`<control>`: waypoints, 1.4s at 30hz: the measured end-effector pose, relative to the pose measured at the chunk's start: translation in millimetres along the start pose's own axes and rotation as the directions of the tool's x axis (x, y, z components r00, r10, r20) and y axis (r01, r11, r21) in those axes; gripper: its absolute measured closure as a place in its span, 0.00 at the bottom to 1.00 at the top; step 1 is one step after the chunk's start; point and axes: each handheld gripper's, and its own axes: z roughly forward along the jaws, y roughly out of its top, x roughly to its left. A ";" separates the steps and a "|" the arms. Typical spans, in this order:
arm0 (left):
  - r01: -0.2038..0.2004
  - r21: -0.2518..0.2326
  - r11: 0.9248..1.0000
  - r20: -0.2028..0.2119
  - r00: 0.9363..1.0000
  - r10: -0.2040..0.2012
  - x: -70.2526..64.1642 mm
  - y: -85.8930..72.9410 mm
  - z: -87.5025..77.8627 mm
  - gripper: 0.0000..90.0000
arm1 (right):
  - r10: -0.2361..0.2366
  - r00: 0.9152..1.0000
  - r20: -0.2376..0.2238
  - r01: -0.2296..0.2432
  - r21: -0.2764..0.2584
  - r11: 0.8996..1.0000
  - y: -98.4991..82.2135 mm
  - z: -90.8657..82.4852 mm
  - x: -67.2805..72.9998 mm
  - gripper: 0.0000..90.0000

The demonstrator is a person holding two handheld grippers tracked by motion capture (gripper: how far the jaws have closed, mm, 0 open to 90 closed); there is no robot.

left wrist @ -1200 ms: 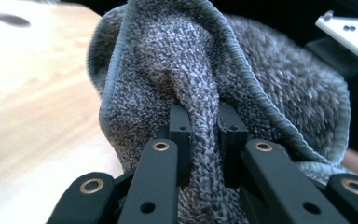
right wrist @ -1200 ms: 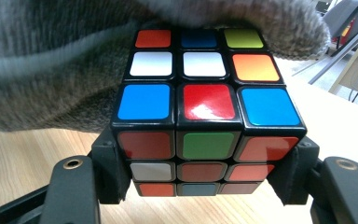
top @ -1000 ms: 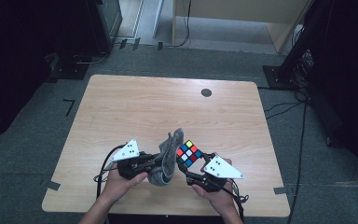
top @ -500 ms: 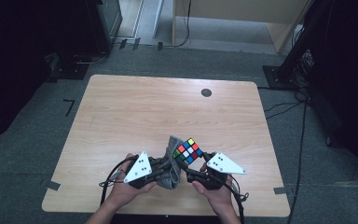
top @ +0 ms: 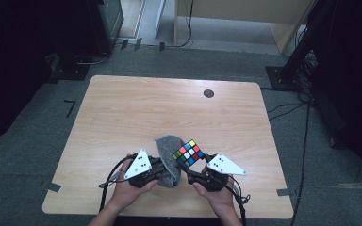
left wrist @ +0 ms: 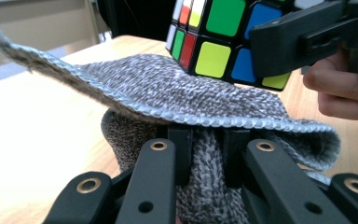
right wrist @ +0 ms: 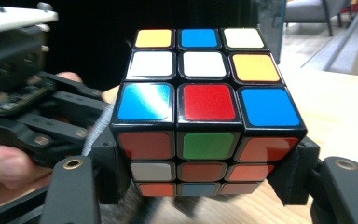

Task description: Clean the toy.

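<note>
- The person is working at the near edge of the wooden table (top: 122, 113), around six o'clock in the high view, with both forearms coming in from the bottom.
- The left tool (top: 156, 168) is sitting at about seven o'clock from the table's middle, and its jaws are clenching a fold of the grey knitted cloth (top: 167, 157); in the left gripper view the two jaw tips (left wrist: 204, 156) are pinching the fabric while a loose flap (left wrist: 168, 100) is draping over them.
- The right tool (top: 192, 172) is sitting at about five o'clock, and its jaws are gripping the colour-tiled puzzle cube (top: 189, 152) by two opposite sides, low on the cube (right wrist: 208, 119).
- The cube is being held above the table, just beside the cloth on its three o'clock side; whether the two are touching I cannot tell.
- A small dark round spot (top: 209, 93) is lying well apart on the table, toward one o'clock.
- The left hand (top: 129, 190) and the right hand (top: 219, 197) are wrapping around the tools' handles.
</note>
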 end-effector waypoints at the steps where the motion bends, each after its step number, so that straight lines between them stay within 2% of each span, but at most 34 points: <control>1: -0.016 0.015 1.000 0.003 1.000 0.016 -3.2 -0.7 2.8 0.87 | -0.005 1.000 -0.014 0.005 0.006 1.000 -0.5 1.4 2.8 0.39; 3: -0.059 0.038 0.998 -0.012 0.998 0.060 -8.4 -1.1 5.8 0.87 | -0.028 0.999 -0.026 0.028 0.020 0.999 -2.3 4.7 8.6 0.39; 4: -0.063 0.042 0.997 -0.016 0.998 0.064 -8.4 -1.2 5.6 0.87 | -0.037 0.999 -0.024 0.037 0.024 0.999 -3.1 5.8 9.5 0.39; 6: -0.044 0.034 0.998 -0.013 0.999 0.044 -3.9 -1.2 2.4 0.87 | -0.029 0.999 -0.018 0.029 0.030 0.999 -4.1 5.7 6.3 0.39; 9: -0.020 0.027 0.999 -0.048 0.999 0.021 4.0 -0.9 -3.5 0.85 | -0.024 0.999 0.035 0.023 0.037 0.999 -4.2 2.3 -3.4 0.39; 12: -0.009 0.048 0.999 -0.086 0.996 0.013 11.0 0.0 -6.6 0.74 | -0.022 0.996 0.086 0.018 0.052 0.998 -4.5 -1.7 -11.4 0.39; 14: -0.004 0.080 0.997 -0.115 0.993 0.013 14.4 -0.1 -6.5 0.65 | -0.024 0.994 0.106 0.019 0.056 0.998 -4.9 -3.1 -14.7 0.39; 15: -0.004 0.080 0.997 -0.115 0.993 0.013 14.4 -0.1 -6.5 0.62 | -0.022 0.993 0.112 0.015 0.056 0.998 -5.1 -3.2 -15.8 0.39; 16: 0.012 0.112 0.994 -0.134 0.991 0.003 17.2 0.2 -5.9 0.58 | -0.022 0.993 0.119 0.016 0.058 0.998 -5.4 -3.1 -16.5 0.39; 17: 0.029 0.121 0.992 -0.139 0.990 -0.012 18.4 0.6 -5.6 0.54 | -0.030 0.992 0.127 0.022 0.062 0.998 -5.8 -2.7 -16.6 0.39; 19: 0.068 0.111 0.992 -0.147 0.988 -0.051 19.9 2.3 -6.9 0.46 | -0.043 0.990 0.134 0.033 0.073 0.997 -6.9 -1.6 -15.8 0.39; 22: 0.120 0.073 0.990 -0.144 0.984 -0.109 20.5 7.0 -8.9 0.39 | -0.055 0.989 0.136 0.044 0.084 0.995 -8.6 0.9 -13.2 0.39; 26: 0.176 0.037 0.984 -0.121 0.978 -0.170 19.9 14.5 -12.2 0.32 | -0.118 0.982 0.147 0.101 0.116 0.988 -12.4 7.1 -5.0 0.39; 29: 0.222 0.006 0.975 -0.076 0.972 -0.221 17.8 21.1 -14.8 0.29 | -0.169 0.973 0.155 0.147 0.143 0.979 -17.0 12.8 3.7 0.39; 32: 0.252 -0.009 0.968 -0.031 0.967 -0.252 13.3 27.2 -15.3 0.28 | -0.233 0.958 0.168 0.206 0.164 0.965 -22.0 18.1 12.0 0.39; 35: 0.247 0.000 0.969 0.002 0.969 -0.247 6.0 31.3 -12.8 0.27 | -0.283 0.943 0.173 0.253 0.176 0.951 -26.2 22.6 19.6 0.39; 38: 0.220 0.031 0.975 0.015 0.975 -0.221 -1.7 33.3 -7.5 0.25 | -0.312 0.934 0.176 0.280 0.183 0.942 -28.6 25.8 24.9 0.39; 42: 0.162 0.089 0.983 -0.026 0.987 -0.161 -10.6 33.2 0.7 0.23 | -0.330 0.926 0.182 0.296 0.193 0.936 -30.2 28.1 29.1 0.39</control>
